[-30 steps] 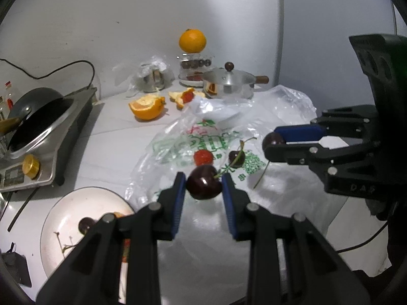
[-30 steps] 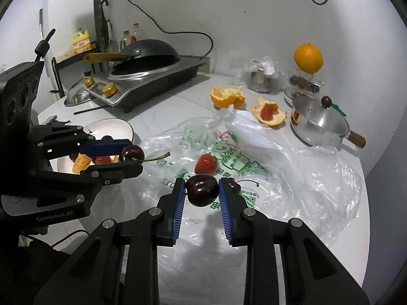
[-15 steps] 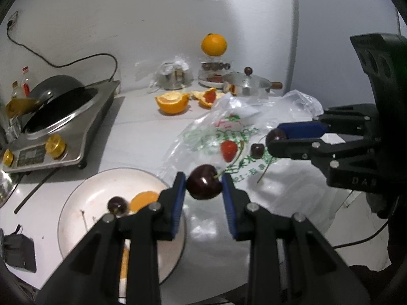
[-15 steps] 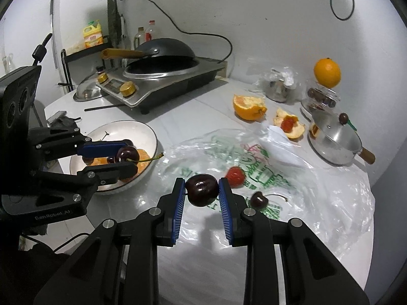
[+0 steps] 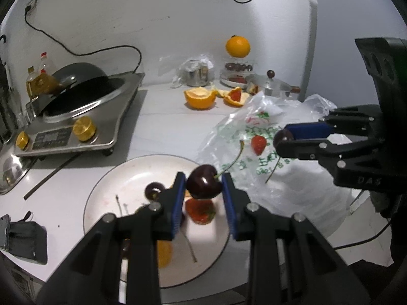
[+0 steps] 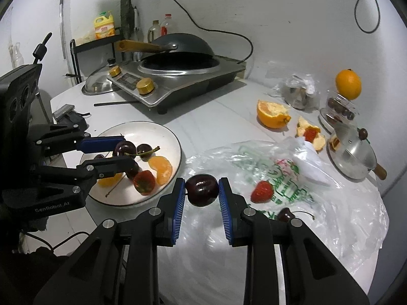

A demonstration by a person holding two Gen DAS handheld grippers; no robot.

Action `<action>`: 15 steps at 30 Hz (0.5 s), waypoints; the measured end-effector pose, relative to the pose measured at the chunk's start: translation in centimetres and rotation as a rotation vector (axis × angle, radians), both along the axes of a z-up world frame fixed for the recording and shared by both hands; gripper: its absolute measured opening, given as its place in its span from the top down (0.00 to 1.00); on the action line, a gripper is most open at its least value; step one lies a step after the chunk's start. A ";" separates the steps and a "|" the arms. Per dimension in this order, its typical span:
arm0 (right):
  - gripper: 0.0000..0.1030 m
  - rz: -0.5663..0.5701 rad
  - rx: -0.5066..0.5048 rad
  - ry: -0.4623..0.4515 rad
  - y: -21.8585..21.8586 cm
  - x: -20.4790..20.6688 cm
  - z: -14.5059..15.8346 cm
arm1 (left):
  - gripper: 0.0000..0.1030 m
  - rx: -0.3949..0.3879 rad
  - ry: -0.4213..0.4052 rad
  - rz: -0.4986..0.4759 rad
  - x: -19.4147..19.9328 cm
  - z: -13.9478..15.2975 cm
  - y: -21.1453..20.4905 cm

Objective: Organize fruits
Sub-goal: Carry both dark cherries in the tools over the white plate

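Cherries sit pinched in both tools: left tool (image 5: 203, 186) above plate (image 5: 127, 172), right tool (image 6: 202, 190) beside it

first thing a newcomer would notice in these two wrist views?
Each gripper pinches a dark cherry: the left gripper holds its cherry over the white plate, the right gripper holds its cherry between the plate and the plastic bag. Next, the red strawberry lying on the bag, and the whole orange perched on a container by the wall.
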State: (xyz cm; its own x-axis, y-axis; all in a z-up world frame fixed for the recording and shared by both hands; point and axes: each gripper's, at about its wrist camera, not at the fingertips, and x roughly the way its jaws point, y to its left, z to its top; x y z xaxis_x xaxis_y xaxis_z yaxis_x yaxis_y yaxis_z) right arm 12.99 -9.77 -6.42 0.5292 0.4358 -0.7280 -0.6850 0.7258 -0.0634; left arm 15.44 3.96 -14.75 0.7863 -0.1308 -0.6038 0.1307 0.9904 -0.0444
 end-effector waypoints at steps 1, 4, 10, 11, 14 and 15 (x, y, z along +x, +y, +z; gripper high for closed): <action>0.72 0.003 -0.001 0.001 0.3 0.0 0.0 | 0.71 0.000 0.001 0.002 -0.1 -0.1 0.1; 0.72 0.015 -0.004 0.002 1.2 0.0 -0.1 | 0.71 -0.007 -0.001 0.012 -0.4 -0.2 0.9; 0.72 0.039 -0.018 0.008 2.9 0.2 -0.4 | 0.71 -0.020 -0.002 0.040 -0.7 -0.4 2.6; 0.72 0.042 -0.020 0.009 3.2 0.2 -0.4 | 0.71 -0.021 -0.001 0.044 -0.8 -0.5 3.0; 0.72 0.052 -0.023 0.011 4.0 0.3 -0.5 | 0.71 -0.022 0.000 0.060 -1.0 -0.6 4.0; 0.72 0.056 -0.024 0.012 4.3 0.4 -0.6 | 0.71 -0.022 0.001 0.066 -1.0 -0.7 4.4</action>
State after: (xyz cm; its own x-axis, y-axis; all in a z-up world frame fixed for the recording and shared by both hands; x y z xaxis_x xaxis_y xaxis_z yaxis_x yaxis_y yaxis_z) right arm 13.35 -5.45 -6.99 0.4959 0.4464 -0.7449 -0.7250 0.6849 -0.0722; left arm 14.39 8.35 -15.42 0.7931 -0.0919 -0.6021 0.0649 0.9957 -0.0665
